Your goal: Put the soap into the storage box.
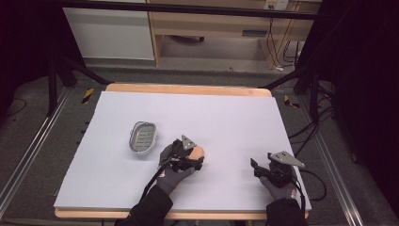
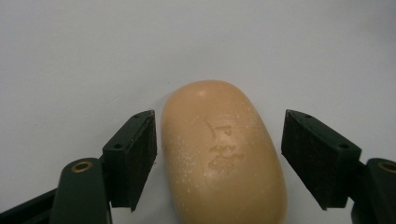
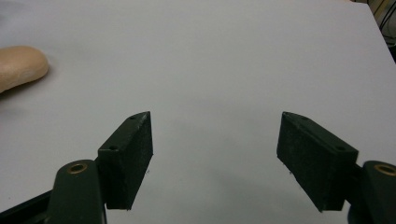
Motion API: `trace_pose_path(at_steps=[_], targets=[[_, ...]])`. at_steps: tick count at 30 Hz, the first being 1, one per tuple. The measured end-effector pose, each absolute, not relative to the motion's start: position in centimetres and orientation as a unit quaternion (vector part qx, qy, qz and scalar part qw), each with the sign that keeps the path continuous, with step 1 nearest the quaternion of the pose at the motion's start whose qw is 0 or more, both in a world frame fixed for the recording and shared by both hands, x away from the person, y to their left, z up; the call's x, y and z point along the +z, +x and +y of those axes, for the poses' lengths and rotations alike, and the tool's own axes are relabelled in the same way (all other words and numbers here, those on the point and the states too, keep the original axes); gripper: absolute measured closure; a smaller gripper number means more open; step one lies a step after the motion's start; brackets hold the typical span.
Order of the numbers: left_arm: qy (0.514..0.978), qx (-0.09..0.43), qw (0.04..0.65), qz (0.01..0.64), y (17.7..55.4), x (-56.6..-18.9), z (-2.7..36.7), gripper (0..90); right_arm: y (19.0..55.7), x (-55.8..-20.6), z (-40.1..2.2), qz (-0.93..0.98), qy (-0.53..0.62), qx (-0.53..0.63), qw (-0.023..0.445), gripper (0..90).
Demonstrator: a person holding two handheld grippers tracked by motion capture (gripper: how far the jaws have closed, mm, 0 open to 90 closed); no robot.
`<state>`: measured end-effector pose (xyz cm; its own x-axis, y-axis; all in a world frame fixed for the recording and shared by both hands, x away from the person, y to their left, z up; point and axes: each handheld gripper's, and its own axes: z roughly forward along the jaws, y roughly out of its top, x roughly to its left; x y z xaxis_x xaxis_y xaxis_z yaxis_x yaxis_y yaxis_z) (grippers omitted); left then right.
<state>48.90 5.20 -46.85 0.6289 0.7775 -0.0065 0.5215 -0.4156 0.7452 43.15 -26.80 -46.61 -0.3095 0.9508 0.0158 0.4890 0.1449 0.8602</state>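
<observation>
A tan oval bar of soap with stamped letters lies flat on the pale sheet near the table's middle. My left gripper straddles it. In the left gripper view the soap sits between the two black jaws, with a narrow gap at the left pad and a wider one at the right pad, so my left gripper is open. My right gripper rests near the front right, and in its own view the right gripper is open over bare sheet. The soap's end shows at that view's left edge.
A grey metal soap dish with a slotted floor stands left of the soap, a short way off. The pale sheet covers the wooden table up to its edges. Cables trail from both grippers toward the front.
</observation>
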Motion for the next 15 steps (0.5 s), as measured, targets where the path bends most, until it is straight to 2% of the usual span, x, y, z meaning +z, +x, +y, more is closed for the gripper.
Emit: trace_pose_path(at_steps=[15], targets=[[0.828, 0.172, 0.355, 0.398, 49.17, -47.55, 4.81, 27.2, 43.23, -46.70, -26.77, 0.704, 0.511, 0.402, 0.285, 27.4]])
